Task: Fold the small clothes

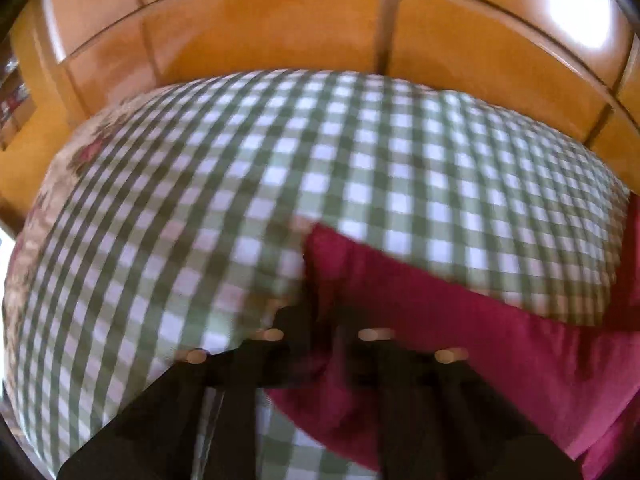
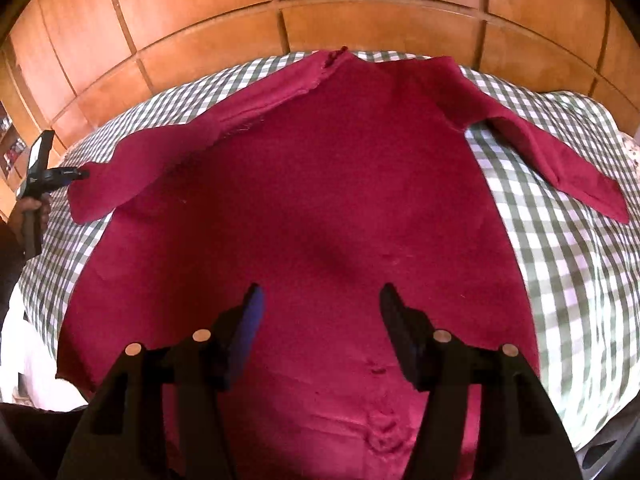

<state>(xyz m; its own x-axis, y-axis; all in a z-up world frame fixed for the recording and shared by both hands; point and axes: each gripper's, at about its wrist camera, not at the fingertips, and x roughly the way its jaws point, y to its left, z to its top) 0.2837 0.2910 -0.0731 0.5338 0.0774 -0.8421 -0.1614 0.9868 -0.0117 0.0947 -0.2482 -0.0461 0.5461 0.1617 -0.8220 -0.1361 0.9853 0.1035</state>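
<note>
A dark red long-sleeved top lies spread flat on a green-and-white checked cover, sleeves out to both sides. My right gripper hovers open above the lower middle of the top, holding nothing. My left gripper is shut on the end of the left sleeve; the right wrist view shows it at that sleeve's tip at the far left. The left wrist view is blurred.
An orange-brown wooden panelled wall stands just behind the bed. A floral patterned fabric edges the checked cover on the far left. A person's hand holds the left gripper's handle.
</note>
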